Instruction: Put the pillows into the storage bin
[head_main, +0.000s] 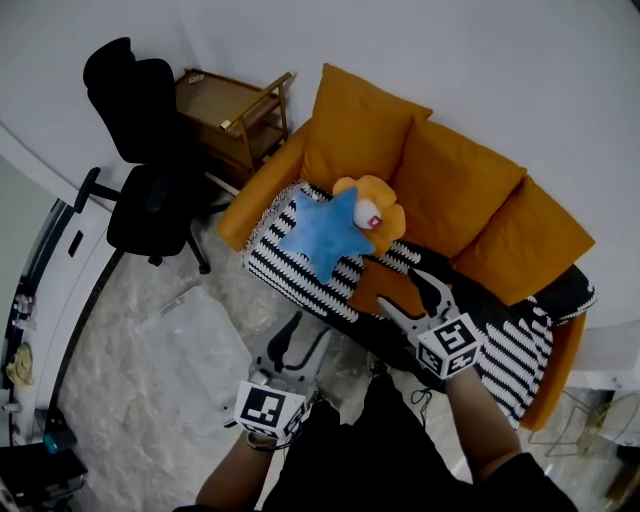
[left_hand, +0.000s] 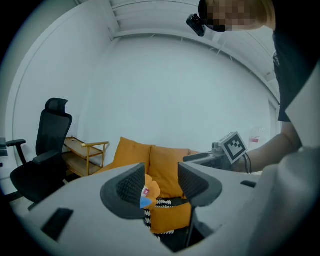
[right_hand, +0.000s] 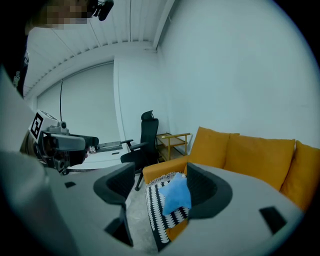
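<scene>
A blue star pillow (head_main: 325, 232) and an orange flower pillow (head_main: 380, 207) lie on the striped blanket (head_main: 290, 275) over the orange sofa's left end. The clear storage bin (head_main: 195, 355) stands on the floor in front of the sofa, to the left. My left gripper (head_main: 300, 345) hangs open and empty over the floor beside the bin. My right gripper (head_main: 410, 298) is open and empty above the sofa seat, right of the pillows. The left gripper view frames the flower pillow (left_hand: 150, 190) far off between its jaws. In the right gripper view the star pillow (right_hand: 176, 196) sits at a distance between its jaws.
A black office chair (head_main: 145, 150) and a wooden shelf cart (head_main: 235, 115) stand left of the sofa. Three orange back cushions (head_main: 455, 185) line the sofa. A wire rack (head_main: 590, 420) is at the far right. The floor is pale marble.
</scene>
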